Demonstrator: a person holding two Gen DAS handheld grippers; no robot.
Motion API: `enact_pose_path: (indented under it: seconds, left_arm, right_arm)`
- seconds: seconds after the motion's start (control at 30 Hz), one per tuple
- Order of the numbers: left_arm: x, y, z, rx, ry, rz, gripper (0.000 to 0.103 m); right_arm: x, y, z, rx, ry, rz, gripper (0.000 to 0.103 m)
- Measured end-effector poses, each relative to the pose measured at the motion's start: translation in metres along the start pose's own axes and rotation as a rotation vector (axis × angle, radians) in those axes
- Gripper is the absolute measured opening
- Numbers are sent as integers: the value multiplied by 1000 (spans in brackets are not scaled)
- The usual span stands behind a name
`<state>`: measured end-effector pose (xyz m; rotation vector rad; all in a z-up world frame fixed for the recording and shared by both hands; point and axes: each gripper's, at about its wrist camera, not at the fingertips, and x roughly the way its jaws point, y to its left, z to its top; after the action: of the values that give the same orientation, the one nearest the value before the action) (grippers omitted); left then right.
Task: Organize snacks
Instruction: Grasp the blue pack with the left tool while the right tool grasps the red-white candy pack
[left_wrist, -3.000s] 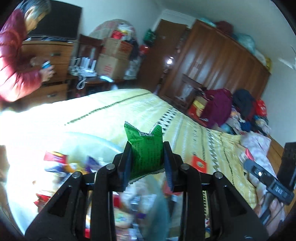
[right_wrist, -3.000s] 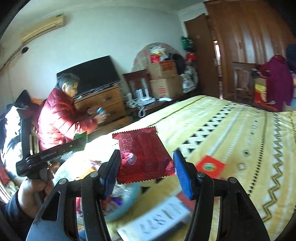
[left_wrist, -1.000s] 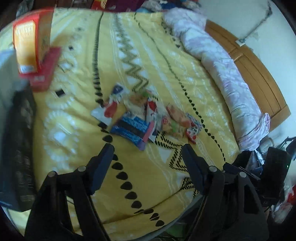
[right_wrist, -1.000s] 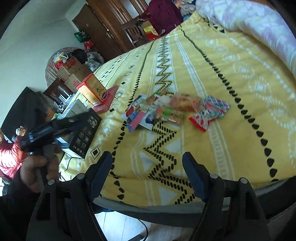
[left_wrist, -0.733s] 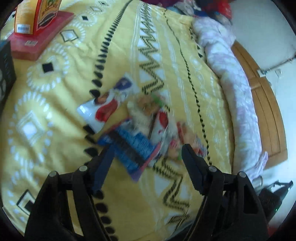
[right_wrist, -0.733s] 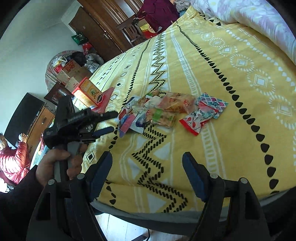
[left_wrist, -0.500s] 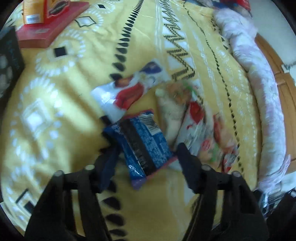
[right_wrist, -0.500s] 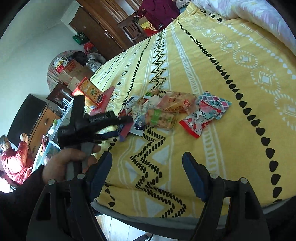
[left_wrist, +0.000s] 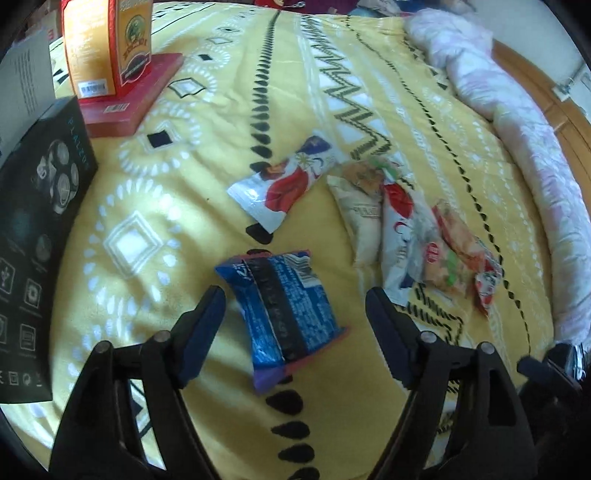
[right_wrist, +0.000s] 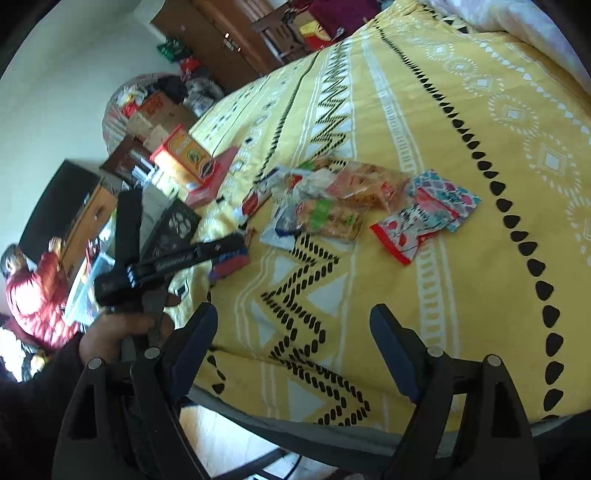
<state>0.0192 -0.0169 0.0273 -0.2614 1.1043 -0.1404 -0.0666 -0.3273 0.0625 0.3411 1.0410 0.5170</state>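
Seemingly blue packet (left_wrist: 282, 312) lengthwise toward claw (left_wrist: 295, 310).

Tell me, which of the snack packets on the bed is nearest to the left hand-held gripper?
The blue packet. It lies between the open fingers of the left hand-held gripper, apart from the other packets, which cluster farther up the yellow bedspread.

Blue snack pkt (left_wrist: 284, 314) btwn opening left hand-held gripper (left_wrist: 295, 314) fingers, untouched, on bedspread (left_wrist: 177, 206)
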Motion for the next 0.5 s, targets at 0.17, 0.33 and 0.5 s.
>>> enact_pose_path:
  seconds: [0.17, 0.33, 0.5]
  left_arm:
    - [0, 1, -5, 28, -14, 39, 49]
    - [-6, 1, -10, 37, -24, 8, 49]
    - [-9, -3, -9, 25, -28, -28, 49]
  right_arm:
    - [-5, 2, -2, -13, -4, -2, 87]
    - [-22, -18, 30, -40, -36, -78, 88]
    - [13, -70, 62, 72, 124, -139, 89]
